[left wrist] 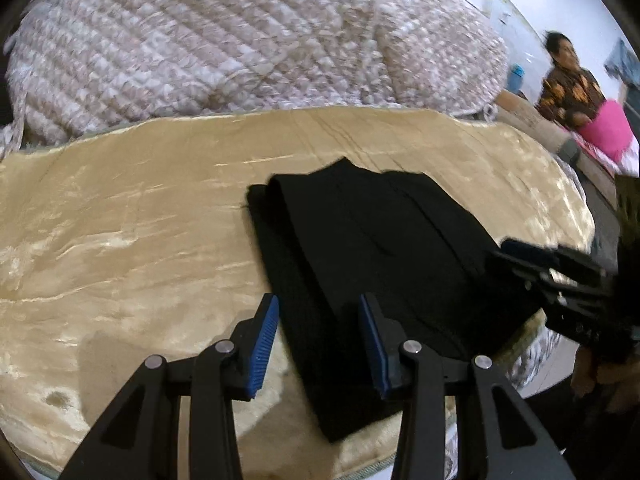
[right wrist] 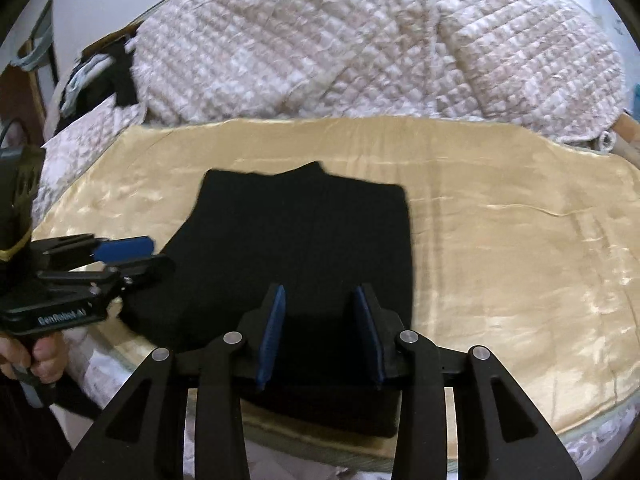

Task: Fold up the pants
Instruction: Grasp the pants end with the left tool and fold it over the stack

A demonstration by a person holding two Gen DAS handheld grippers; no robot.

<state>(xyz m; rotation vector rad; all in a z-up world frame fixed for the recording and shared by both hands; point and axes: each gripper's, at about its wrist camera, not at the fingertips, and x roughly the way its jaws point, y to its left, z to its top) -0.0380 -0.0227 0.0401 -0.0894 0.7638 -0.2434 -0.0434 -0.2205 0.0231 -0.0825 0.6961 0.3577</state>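
Nearest to us, we are holding the left gripper (left wrist: 318,340) just above the near left edge of the black pants (left wrist: 360,248), its jaws parted and gripping nothing; the blue pads (left wrist: 264,344) are showing bare. We are seeing the pants lying folded flat on the golden blanket (left wrist: 120,208), their near end cut off behind the black fingers. Right of that, we are hovering the right gripper (right wrist: 320,336) over the pants' near edge, jaws released and empty. Beyond the pants, the quilted bedspread (right wrist: 360,40) is blurring. A seated person (left wrist: 576,92) far right of the pants is hard to make out.
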